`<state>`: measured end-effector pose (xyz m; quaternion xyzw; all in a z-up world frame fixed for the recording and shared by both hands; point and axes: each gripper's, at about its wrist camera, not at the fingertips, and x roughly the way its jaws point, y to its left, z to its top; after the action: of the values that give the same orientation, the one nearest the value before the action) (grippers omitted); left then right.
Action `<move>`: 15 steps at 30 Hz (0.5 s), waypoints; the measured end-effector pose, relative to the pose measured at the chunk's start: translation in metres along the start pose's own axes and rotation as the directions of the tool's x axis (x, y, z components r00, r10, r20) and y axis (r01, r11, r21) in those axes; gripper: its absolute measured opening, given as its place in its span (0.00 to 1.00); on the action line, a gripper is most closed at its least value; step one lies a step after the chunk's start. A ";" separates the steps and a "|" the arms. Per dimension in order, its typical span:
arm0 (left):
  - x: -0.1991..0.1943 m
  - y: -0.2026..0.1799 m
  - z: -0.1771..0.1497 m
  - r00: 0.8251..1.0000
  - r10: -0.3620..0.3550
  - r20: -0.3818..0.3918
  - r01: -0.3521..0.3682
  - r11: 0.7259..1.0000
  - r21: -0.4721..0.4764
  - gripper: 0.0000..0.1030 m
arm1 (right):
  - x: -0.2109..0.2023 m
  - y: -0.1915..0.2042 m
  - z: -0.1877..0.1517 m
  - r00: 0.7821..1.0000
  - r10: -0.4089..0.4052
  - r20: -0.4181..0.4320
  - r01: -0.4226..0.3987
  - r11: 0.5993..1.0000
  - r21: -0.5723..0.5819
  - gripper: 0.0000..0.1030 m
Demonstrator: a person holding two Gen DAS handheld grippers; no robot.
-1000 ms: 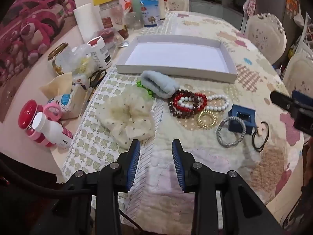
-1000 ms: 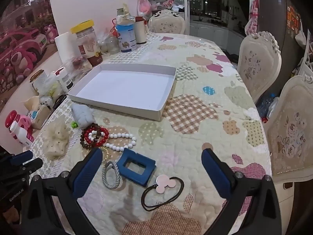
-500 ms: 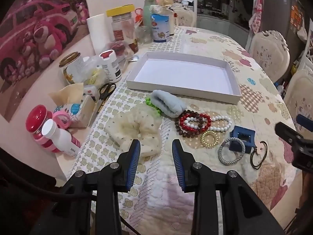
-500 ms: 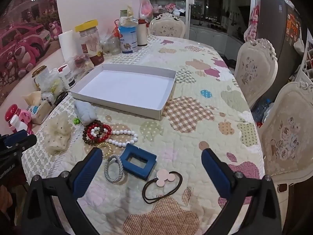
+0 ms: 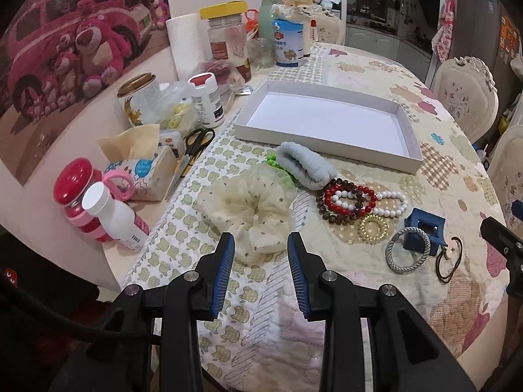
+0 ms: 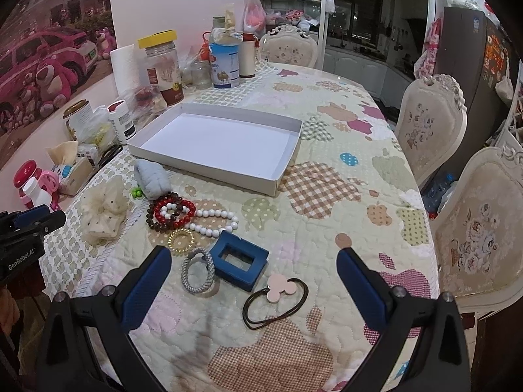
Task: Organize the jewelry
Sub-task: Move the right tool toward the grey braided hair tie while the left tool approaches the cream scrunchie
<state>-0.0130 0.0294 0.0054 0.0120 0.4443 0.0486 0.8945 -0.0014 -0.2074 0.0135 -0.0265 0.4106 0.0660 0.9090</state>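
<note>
Nothing of the task appears done: the white tray at the far side of the quilted table holds nothing, and every piece lies loose on the cloth on its near side. From left to right the row runs as follows: a cream scrunchie; a pale blue fuzzy band just short of the tray's near wall, with green beads at its left end; a tangle of red, brown and white bead bracelets; a gold coil tie; a silver braided ring touching a blue hair clip; and a black hair tie with a pink charm at the right end. The left gripper hangs above the cloth on the near side of the scrunchie, its jaws apart with nothing between them; they look narrower than the scrunchie. The right gripper stands spread wide and empty above the right end of the row, with the ring, clip and black tie showing between its fingers in the wrist view; no contact is evident. All the pieces remain to be moved, presumably into the tray. Bottles, jars, scissors and tissues crowd the left edge and seem outside the job.
</note>
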 end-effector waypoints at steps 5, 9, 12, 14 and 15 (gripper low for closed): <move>0.003 0.008 0.000 1.000 0.009 -0.006 -0.010 1.000 -0.017 0.31 | 0.001 0.000 -0.001 1.000 -0.003 -0.001 0.003 1.000 0.014 0.99; 0.006 0.018 0.002 1.000 0.006 -0.010 -0.006 0.999 -0.040 0.31 | 0.004 -0.001 -0.001 1.000 -0.005 -0.009 0.005 1.000 0.021 0.99; 0.010 0.029 0.002 1.000 0.005 -0.020 -0.006 0.998 -0.066 0.31 | 0.007 -0.005 -0.002 1.000 -0.005 -0.014 0.005 0.999 0.033 0.99; 0.013 0.040 0.002 0.999 -0.003 -0.034 -0.001 0.996 -0.093 0.31 | 0.008 -0.008 -0.004 1.000 -0.003 -0.017 0.004 0.999 0.038 0.99; 0.014 0.044 0.002 0.999 -0.003 -0.037 -0.001 0.995 -0.104 0.31 | 0.010 -0.010 -0.006 1.000 0.000 -0.020 0.001 0.999 0.041 0.99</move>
<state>-0.0065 0.0746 -0.0020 -0.0359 0.4579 0.0716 0.8854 0.0023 -0.2170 0.0023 -0.0085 0.4210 0.0572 0.9052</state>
